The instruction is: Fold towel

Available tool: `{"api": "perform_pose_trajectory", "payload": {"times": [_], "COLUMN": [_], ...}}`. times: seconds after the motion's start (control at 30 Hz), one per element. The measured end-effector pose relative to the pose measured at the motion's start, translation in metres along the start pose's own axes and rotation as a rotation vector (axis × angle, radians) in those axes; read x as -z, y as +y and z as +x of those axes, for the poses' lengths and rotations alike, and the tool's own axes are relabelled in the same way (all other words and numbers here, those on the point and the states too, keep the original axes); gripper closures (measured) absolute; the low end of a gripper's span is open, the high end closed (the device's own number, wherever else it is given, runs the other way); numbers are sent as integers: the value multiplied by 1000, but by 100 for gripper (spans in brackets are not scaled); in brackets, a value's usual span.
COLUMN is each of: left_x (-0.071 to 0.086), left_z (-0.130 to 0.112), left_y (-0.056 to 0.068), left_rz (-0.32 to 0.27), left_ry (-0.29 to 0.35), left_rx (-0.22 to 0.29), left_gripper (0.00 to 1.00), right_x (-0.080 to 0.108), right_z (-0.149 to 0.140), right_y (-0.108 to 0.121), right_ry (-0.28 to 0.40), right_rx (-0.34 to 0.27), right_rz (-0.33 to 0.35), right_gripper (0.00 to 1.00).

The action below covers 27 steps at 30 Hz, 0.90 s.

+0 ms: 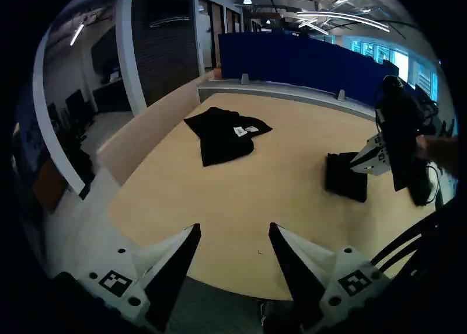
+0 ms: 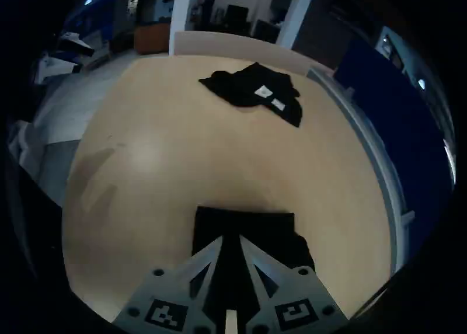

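Progress: folded towel (image 2: 265, 229) lies flat, compact rectangle, near table (image 2: 163, 159) edge, judged done or nearly so. Loose towel (image 2: 251, 89) crumpled at far side, well apart, not yet folded (next job, likely).

Right gripper (image 2: 230, 239) over folded towel, jaws nearly together; cannot tell if pinching cloth. Left gripper (image 1: 233, 228) above near table edge, jaws wide apart, holding nothing.

Writing: two white tags (image 2: 264, 90) on loose towel, too small to read. Square markers (image 1: 114, 281) on gripper fingers, no words.
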<state>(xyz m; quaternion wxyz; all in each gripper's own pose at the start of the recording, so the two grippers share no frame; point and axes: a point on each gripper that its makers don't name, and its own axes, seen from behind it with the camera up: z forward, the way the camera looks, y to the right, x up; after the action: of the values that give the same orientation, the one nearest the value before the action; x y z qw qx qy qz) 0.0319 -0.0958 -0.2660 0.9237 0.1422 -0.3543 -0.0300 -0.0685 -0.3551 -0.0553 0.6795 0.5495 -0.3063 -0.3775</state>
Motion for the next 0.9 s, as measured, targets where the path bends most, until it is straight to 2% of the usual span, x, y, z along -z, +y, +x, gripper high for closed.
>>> {"api": "perform_pose_trajectory", "payload": {"times": [0.1, 0.2, 0.4, 0.47, 0.53, 0.6, 0.67, 0.73, 0.8, 0.9], "left_x": [3, 5, 7, 7, 7, 7, 7, 7, 7, 8], "left_z": [-4, -7, -9, -9, -9, -9, -8, -7, -6, -4], "left_y": [-2, -1, -2, -2, -3, -4, -6, -6, -7, -6], "left_rz": [11, 14, 16, 14, 13, 14, 16, 18, 19, 16], "left_ry": [-6, -8, -10, -12, -12, -11, -10, -9, -8, -6], "left_rx": [0, 0, 11, 15, 18, 19, 18, 17, 15, 14], "left_gripper": [14, 14, 14, 14, 14, 14, 14, 14, 14, 14], "right_x": [-24, -36, -36, -35, -33, -32, -28, -24, -20, -15], "right_z": [-4, -10, -10, -10, -10, -9, -7, -6, -7, -11], "right_y": [-14, -21, -24, -23, -22, -22, -22, -21, -20, -18], "right_ry": [-26, -42, -31, -31, -26, -16, -2, 10, 18, 20], "right_rx": [1, -17, -42, -49, -57, -67, -79, -89, -96, -106], "right_rz": [38, 54, 61, 60, 60, 61, 62, 61, 56, 41], "right_gripper": [95, 95, 94, 91, 85, 70, 49, 36, 32, 32]}}
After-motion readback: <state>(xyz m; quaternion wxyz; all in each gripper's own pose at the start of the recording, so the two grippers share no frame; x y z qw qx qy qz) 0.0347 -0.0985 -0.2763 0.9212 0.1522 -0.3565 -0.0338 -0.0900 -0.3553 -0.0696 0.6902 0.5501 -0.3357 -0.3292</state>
